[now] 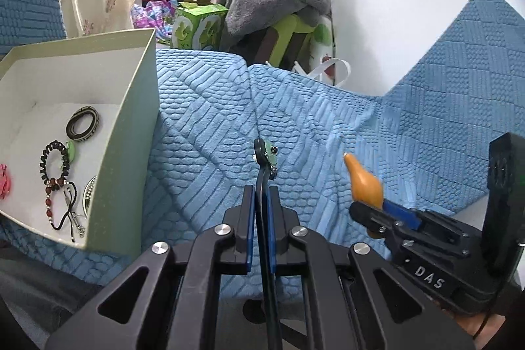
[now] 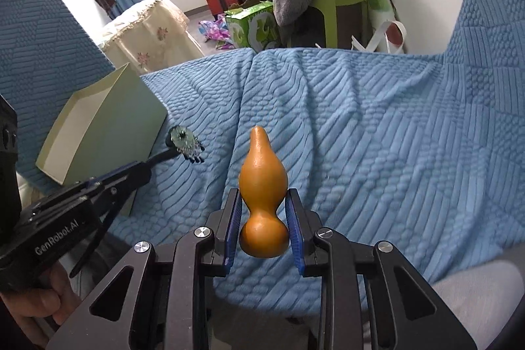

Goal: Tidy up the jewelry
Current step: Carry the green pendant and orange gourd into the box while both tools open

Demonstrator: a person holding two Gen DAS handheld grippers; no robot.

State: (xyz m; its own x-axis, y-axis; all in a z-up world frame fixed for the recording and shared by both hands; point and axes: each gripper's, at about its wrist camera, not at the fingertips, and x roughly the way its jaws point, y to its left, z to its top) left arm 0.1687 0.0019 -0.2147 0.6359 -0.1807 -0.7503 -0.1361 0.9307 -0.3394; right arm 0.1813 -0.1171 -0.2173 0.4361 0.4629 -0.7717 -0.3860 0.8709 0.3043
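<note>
My left gripper [image 1: 261,195] is shut on a black hair clip [image 1: 261,173] with a green jewelled ornament [image 1: 271,153] at its far end, held above the blue sofa cover; it shows in the right wrist view [image 2: 185,141] too. My right gripper [image 2: 262,212] is shut on an orange gourd-shaped pendant [image 2: 262,186], also seen in the left wrist view [image 1: 364,181]. A pale green open box [image 1: 131,127] at the left holds a dark bangle [image 1: 83,122], a black beaded bracelet [image 1: 54,159], a red bead cord and a pink piece.
The blue textured sofa cover [image 2: 377,136] spreads under both grippers. The box sits at the left in the right wrist view [image 2: 108,117]. Behind the sofa stand a green stool with grey clothes [image 1: 275,9], a green carton [image 1: 197,28] and suitcases.
</note>
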